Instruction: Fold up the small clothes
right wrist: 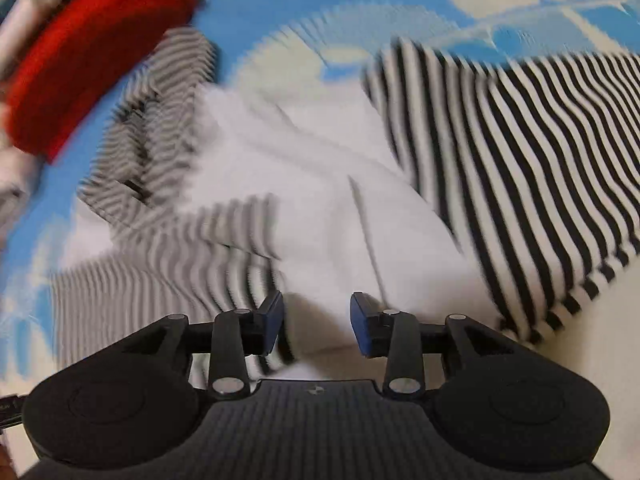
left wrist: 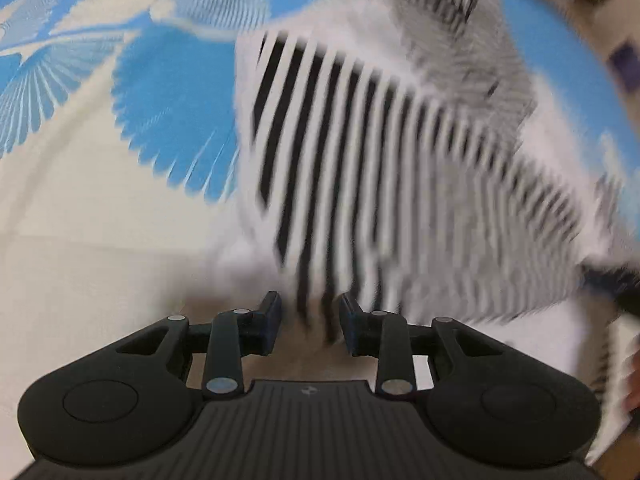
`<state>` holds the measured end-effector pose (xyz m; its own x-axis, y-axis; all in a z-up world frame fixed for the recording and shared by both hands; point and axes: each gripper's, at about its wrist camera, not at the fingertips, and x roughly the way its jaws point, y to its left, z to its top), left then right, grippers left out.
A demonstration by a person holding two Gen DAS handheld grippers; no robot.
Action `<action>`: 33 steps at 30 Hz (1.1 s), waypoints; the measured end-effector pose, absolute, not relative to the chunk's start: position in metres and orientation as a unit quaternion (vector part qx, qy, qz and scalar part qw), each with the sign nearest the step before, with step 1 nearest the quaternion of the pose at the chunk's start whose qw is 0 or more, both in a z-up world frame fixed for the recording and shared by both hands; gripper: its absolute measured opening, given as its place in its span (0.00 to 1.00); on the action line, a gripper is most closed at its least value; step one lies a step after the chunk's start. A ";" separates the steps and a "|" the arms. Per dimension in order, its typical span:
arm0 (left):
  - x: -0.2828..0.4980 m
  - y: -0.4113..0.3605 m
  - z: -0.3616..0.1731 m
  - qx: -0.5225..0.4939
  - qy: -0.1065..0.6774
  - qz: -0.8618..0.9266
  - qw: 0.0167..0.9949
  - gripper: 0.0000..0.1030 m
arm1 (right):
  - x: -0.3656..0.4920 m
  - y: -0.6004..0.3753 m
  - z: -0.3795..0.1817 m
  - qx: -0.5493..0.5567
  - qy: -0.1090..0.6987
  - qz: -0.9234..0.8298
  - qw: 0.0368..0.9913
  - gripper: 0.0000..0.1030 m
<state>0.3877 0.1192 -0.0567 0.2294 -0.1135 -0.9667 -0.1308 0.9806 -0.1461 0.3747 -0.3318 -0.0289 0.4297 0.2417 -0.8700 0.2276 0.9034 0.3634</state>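
left claw [left wrist: 310,322]: partly open, striped shirt [left wrist: 360,152] cloth between the pads, grip unclear
right claw [right wrist: 317,322]: open over white fabric
red cloth [right wrist: 92,52]: upper left

garment [right wrist: 340,200] on bedsheet [right wrist: 256,32] | cloth roll [right wrist: 92,56] behind-left, beside it

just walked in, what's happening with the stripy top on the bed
A person is folding a black-and-white striped garment on a blue and cream patterned sheet, one gripper in each hand. The left gripper has striped fabric between its part-open jaws; whether it grips is unclear. The right gripper hangs open above a white part. A red cloth lies beyond.
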 end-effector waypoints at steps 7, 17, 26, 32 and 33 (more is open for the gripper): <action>0.388 0.104 -0.016 -0.082 0.572 -0.005 0.816 0.36 | 0.376 -0.336 -0.001 0.195 0.505 -0.011 0.841 0.38; 0.384 0.069 0.017 -0.048 0.536 -0.014 0.843 0.48 | 0.362 -0.375 0.021 0.197 0.473 -0.046 0.858 0.41; 0.376 0.062 0.023 -0.044 0.528 -0.021 0.848 0.48 | 0.341 -0.447 0.021 0.232 0.459 -0.102 0.851 0.41; 0.376 0.062 0.025 -0.046 0.526 -0.020 0.849 0.48 | 0.330 -0.522 0.016 0.291 0.440 -0.178 0.830 0.41; 0.376 0.062 0.025 -0.046 0.526 -0.020 0.849 0.48 | 0.328 -0.534 0.014 0.297 0.438 -0.192 0.827 0.41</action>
<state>0.3757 0.0616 0.0249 0.4465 -0.0823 -0.8910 -0.0144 0.9950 -0.0992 0.3285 -0.5339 0.0136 0.5426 -0.0583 -0.8380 0.5779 0.7499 0.3220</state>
